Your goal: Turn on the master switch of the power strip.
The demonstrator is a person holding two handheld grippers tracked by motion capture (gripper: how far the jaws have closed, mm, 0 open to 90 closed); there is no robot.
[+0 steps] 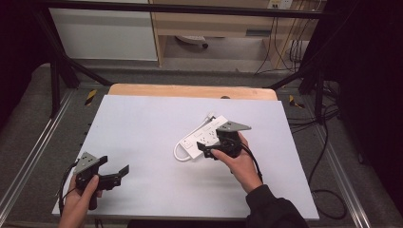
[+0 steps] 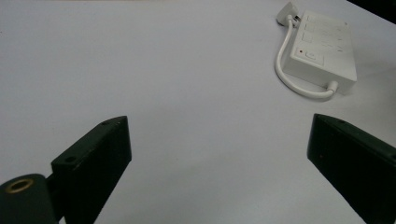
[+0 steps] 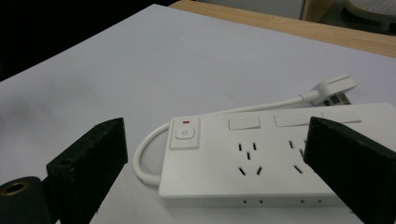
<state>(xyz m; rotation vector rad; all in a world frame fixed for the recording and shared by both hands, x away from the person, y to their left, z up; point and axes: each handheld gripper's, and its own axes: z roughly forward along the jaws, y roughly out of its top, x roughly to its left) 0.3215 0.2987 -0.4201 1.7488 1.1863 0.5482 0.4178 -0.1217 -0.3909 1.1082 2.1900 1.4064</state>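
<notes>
Lying flat, power strip [image 1: 202,137], long axis diagonal, plug [image 1: 210,115] far end

From my remote seat: white tabletop [image 1: 142,142] on wooden board [image 1: 190,90], light wood edge showing at far side. Black frame bars [image 1: 180,8] overhead, slanted black struts [image 1: 71,66] at both far corners. Grey floor [image 1: 28,123] around table, metal rails [image 1: 28,161] along left and right. Behind: white cabinet panel [image 1: 104,33], light wood shelf unit [image 1: 214,23]. Black cables [image 1: 328,152] trailing on right floor, more hanging at wall socket [image 1: 280,4]. Room dim at both sides, table evenly lit
</notes>
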